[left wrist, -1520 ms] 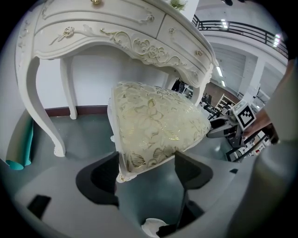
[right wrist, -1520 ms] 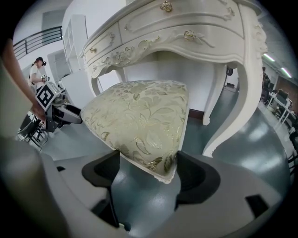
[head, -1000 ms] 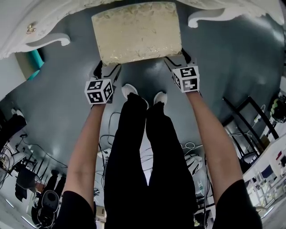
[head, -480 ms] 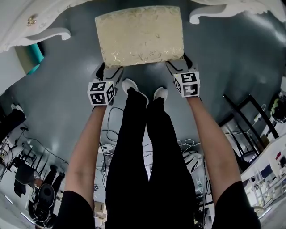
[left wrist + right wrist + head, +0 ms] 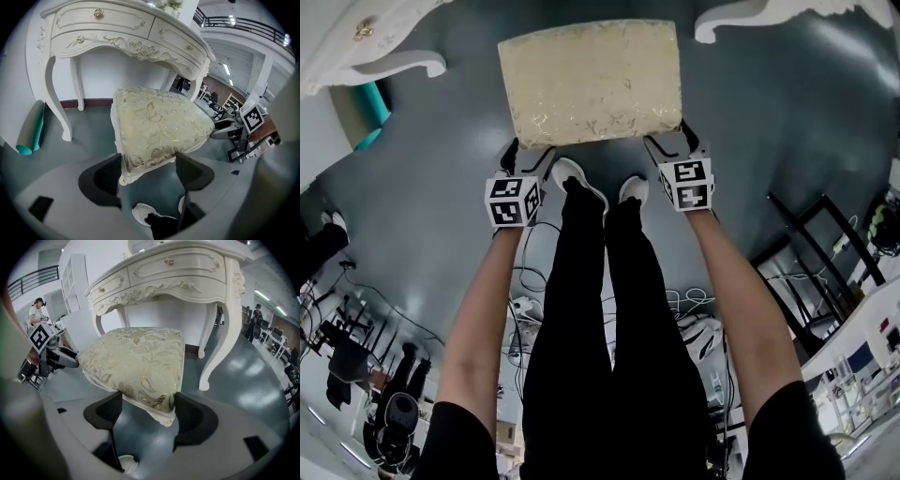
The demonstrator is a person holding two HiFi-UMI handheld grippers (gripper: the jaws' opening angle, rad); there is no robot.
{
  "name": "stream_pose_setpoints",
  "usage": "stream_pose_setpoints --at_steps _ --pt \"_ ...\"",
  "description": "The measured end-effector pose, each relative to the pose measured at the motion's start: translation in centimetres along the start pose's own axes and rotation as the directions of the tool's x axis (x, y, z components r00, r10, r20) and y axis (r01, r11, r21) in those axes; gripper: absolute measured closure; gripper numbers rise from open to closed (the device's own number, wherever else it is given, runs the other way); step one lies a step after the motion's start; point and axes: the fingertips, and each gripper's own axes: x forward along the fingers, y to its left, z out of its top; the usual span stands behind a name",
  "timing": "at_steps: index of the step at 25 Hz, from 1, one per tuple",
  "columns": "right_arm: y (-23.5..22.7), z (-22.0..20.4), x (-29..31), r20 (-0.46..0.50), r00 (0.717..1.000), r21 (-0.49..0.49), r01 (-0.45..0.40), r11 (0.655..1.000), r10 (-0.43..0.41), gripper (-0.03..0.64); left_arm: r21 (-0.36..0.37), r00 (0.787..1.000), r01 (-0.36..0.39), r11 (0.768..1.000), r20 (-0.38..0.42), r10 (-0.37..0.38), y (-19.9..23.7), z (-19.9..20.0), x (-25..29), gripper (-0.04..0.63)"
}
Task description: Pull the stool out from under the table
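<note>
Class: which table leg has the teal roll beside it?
The front leg on the person's left: the teal roll stands beside it. The right leg has none.

- Stool (image 5: 591, 80): rectangular cream cushion with a gold leaf pattern on a white carved frame. Upright, mostly out in front of the table, far edge between its front feet.
- Table (image 5: 384, 67): white, carved apron, curved legs, drawers with gold knobs.
</note>
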Motion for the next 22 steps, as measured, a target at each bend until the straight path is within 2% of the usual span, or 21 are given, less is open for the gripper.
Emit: stream_pose_setpoints --at_steps 3,7,13,22 --pt "0.5 -0.9 -0.5 0.000 1.000 0.005 -0.003 1.000 0.003 0.250 0.017 1.000 -0.007 1.000 0.006 0.007 -0.4 -0.7 -0.5 0.221" --pt "0.9 -1.8 -0.9 0.016 1.000 0.023 -0.005 1.000 0.005 0.252 -0.005 0.999 -0.003 1.000 0.040 0.003 -1.1 -1.0 -0.7 0.232" --pt "0.9 -1.8 -0.9 0.017 1.000 0.033 -0.015 0.999 0.015 0.252 0.041 1.000 0.005 0.999 0.010 -0.006 -1.1 -1.2 -0.6 0.229" --pt "0.6 -2.4 -1.3 0.015 0.999 0.008 -0.038 0.999 0.037 0.252 0.001 1.000 0.009 1.000 0.005 -0.009 -2.5 -2.7 -1.1 0.222"
